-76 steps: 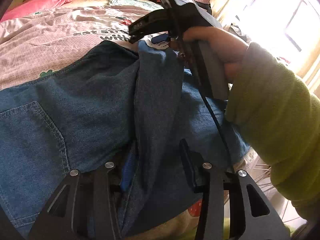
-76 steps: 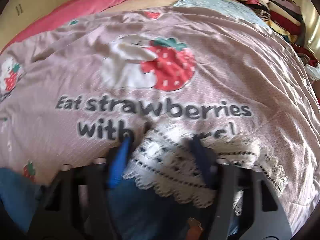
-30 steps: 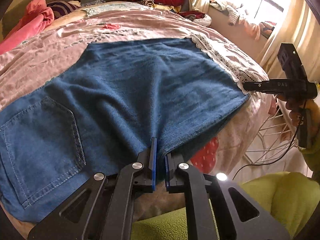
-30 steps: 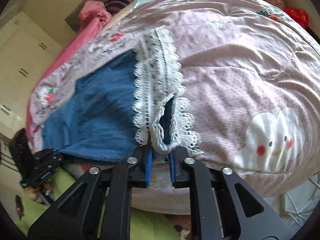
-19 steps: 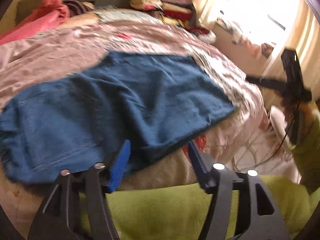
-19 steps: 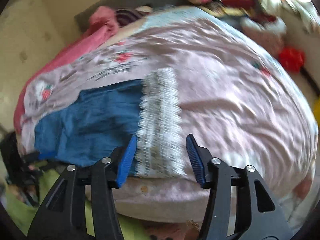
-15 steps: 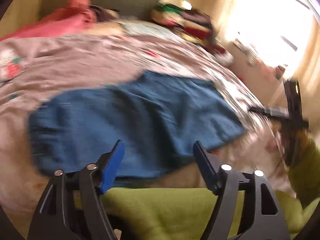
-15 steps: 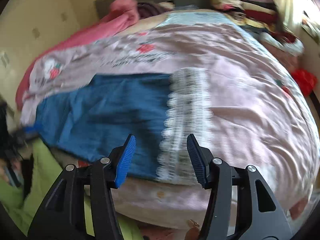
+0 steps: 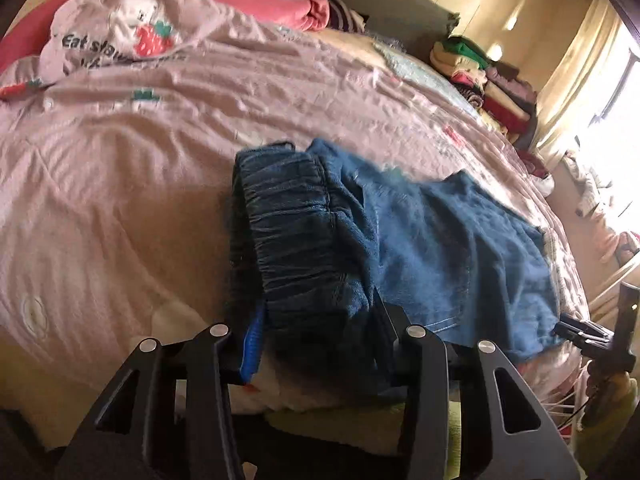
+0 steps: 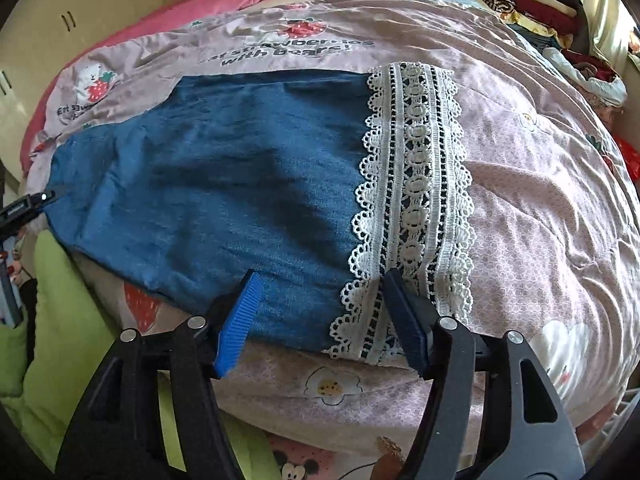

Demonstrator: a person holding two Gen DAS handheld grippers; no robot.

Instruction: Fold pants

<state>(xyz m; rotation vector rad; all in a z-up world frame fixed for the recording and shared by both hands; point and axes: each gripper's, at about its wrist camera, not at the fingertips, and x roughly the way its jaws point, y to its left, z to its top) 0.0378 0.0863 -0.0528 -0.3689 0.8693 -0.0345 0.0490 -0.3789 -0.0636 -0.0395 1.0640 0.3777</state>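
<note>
Left view: left gripper (image 9: 316, 340), jaws just closing, now straddles the waistband (image 9: 296, 236) of the pants (image 9: 440, 248) on the bed (image 9: 120, 168), grip unclear; right view: right gripper (image 10: 320, 312), just opened, hovers released over the lace hem (image 10: 412, 200), so next fold starts.

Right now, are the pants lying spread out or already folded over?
Folded lengthwise only: the pants lie flat as one leg-width strip on the bedspread, lace cuff at one end, elastic waistband at the other. No crosswise fold yet.
</note>
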